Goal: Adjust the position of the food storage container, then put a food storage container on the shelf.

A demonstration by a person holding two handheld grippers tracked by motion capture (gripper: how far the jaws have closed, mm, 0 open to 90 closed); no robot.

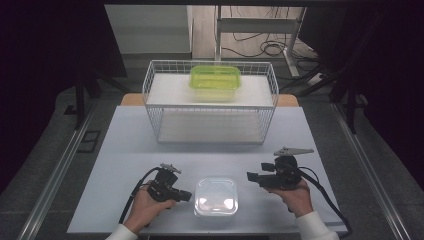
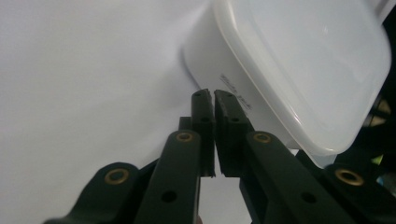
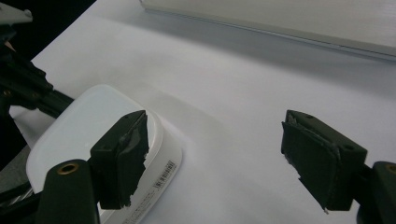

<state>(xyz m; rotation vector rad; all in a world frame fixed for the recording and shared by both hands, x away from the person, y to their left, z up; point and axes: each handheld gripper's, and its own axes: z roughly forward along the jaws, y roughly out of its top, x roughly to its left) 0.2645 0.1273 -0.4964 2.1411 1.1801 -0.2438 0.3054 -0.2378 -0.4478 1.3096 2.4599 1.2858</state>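
Observation:
A clear plastic box with a pale lid [image 1: 215, 196] sits near the table's front edge, between my two grippers. My left gripper [image 1: 187, 196] points right at the box's left side. In the left gripper view its jaws stand pressed together with nothing between them, and the left gripper [image 2: 209, 93] is just short of the box's side wall [image 2: 224, 70]. My right gripper [image 1: 251, 176] hovers to the right of the box and points left, its jaws wide apart. In the right gripper view the right gripper [image 3: 215, 135] is empty, with the box [image 3: 79, 135] behind its left jaw.
A white wire rack [image 1: 155, 100] stands at the back middle of the white table [image 1: 130, 145]. A box with a green lid [image 1: 215, 77] rests on its upper shelf. Bare tabletop lies between the rack and my grippers. Cables trail from both grippers toward the front edge.

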